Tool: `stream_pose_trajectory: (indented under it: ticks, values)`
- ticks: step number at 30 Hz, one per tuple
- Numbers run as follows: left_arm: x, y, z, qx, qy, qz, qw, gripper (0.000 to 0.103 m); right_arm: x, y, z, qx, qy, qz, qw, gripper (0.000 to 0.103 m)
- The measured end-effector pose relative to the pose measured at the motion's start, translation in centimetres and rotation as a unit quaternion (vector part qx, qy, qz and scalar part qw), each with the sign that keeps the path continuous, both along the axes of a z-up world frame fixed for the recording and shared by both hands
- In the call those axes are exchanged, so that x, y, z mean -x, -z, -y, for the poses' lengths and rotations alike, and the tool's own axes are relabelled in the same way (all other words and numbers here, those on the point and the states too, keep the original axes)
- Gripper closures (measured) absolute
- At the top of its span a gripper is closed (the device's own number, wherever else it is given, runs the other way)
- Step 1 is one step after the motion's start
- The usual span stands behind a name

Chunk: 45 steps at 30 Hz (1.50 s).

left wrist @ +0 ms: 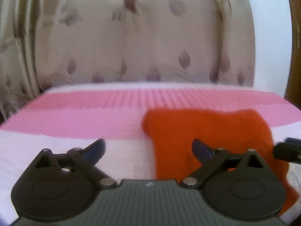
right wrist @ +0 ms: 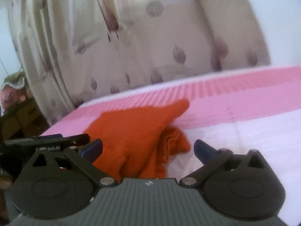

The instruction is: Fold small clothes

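Left tongs (left wrist: 148,149): spread wide, nothing between them | right tongs (right wrist: 148,149): spread wide, holding nothing | orange garment (left wrist: 207,131): lies loose on the pink-and-white bed cover (left wrist: 75,116), ahead of both tongs, towards the bed's far edge, one corner pointing up | curtain (left wrist: 131,47) behind bed.

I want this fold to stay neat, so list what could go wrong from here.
1. Both tongs, left and right, stand open with nothing gripped, so the orange garment may spring back.
2. A bunched flap sticks out on one side; the next fold could trap that lump.
3. The garment lies near the front edge of the pink-and-white sheet; a snagging fingertip could drag it off.
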<state>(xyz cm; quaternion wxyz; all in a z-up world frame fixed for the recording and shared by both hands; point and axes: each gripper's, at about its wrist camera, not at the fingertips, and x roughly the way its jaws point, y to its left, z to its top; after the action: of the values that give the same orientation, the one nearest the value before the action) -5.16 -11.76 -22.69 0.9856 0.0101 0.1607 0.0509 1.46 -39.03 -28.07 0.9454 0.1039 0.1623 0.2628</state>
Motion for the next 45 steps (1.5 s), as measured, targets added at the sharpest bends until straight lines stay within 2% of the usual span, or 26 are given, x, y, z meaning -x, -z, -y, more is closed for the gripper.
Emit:
stream_pose_trajectory:
  ticks: [3, 6, 9, 10, 12, 14, 15, 16, 18, 19, 20, 21, 23, 26, 28, 30, 37, 45]
  values:
    - [3.1, -2.1, 0.2, 0.016, -0.027, 0.057, 0.9979, 0.002, 2.2, -0.6, 1.2, -0.009, 0.004, 0.021, 1.0, 0.0]
    - [6.8, -4.2, 0.5, 0.028, -0.057, 0.13, 0.9895, 0.0, 3.6, -1.4, 2.4, -0.019, -0.001, 0.026, 0.999, 0.0]
    - [9.6, -6.4, 1.5, -0.003, -0.09, 0.188, 0.9781, 0.0, 5.1, -2.4, 3.5, -0.03, 0.0, 0.041, 0.999, 0.0]
    - [10.5, -7.2, 1.8, -0.012, -0.084, 0.203, 0.9754, 0.0, 5.6, -2.8, 3.7, -0.034, 0.0, 0.045, 0.998, 0.0]
    - [11.9, -8.8, 2.0, -0.021, -0.056, 0.206, 0.9768, 0.0, 6.4, -3.4, 4.1, -0.04, -0.001, 0.053, 0.998, 0.0]
    - [13.4, -10.3, 1.5, 0.003, -0.024, 0.212, 0.9769, 0.0, 7.3, -4.0, 4.3, -0.045, -0.004, 0.062, 0.997, 0.0]
    - [13.9, -10.9, 1.3, 0.018, -0.029, 0.217, 0.9755, 0.0, 7.8, -4.3, 4.4, -0.045, -0.005, 0.067, 0.997, 0.0]
    - [14.5, -11.5, 1.2, 0.035, -0.044, 0.216, 0.9748, 0.0, 8.3, -4.5, 4.4, -0.045, -0.006, 0.073, 0.996, 0.0]
    - [14.8, -12.3, 0.7, 0.074, -0.063, 0.186, 0.9778, 0.0, 9.0, -5.0, 4.5, -0.046, -0.011, 0.079, 0.996, 0.0]
    - [14.5, -12.8, 0.3, 0.094, -0.052, 0.164, 0.9807, 0.0, 9.3, -5.2, 4.5, -0.047, -0.013, 0.081, 0.995, 0.0]
    - [14.3, -13.2, 0.1, 0.096, -0.042, 0.149, 0.9833, 0.0, 9.6, -5.4, 4.5, -0.048, -0.015, 0.084, 0.995, 0.0]
    - [14.0, -13.4, 0.3, 0.078, -0.045, 0.136, 0.9866, 0.0, 10.0, -5.5, 4.5, -0.048, -0.016, 0.087, 0.995, 0.0]
    - [13.1, -13.5, 1.7, 0.001, -0.08, 0.113, 0.9903, 0.0, 10.6, -5.7, 4.5, -0.045, -0.02, 0.095, 0.994, 0.0]
    - [12.5, -12.6, 3.8, -0.093, -0.086, 0.095, 0.9874, 0.0, 11.4, -5.9, 4.4, -0.036, -0.022, 0.103, 0.994, 0.0]
    - [12.5, -11.9, 4.6, -0.128, -0.081, 0.1, 0.9834, 0.0, 11.8, -6.0, 4.4, -0.036, -0.024, 0.104, 0.994, 0.0]
    - [12.7, -11.3, 5.3, -0.135, -0.071, 0.101, 0.9831, 0.0, 12.0, -5.9, 4.4, -0.037, -0.024, 0.104, 0.994, 0.0]
    - [11.5, -10.2, 4.9, -0.057, -0.016, 0.047, 0.9971, 0.0, 12.7, -5.7, 4.3, -0.028, -0.018, 0.097, 0.995, 0.0]
    - [9.8, -7.9, 2.8, 0.026, -0.013, 0.011, 0.9995, 0.0, 12.7, -5.3, 3.4, 0.016, 0.022, 0.101, 0.994, 0.0]
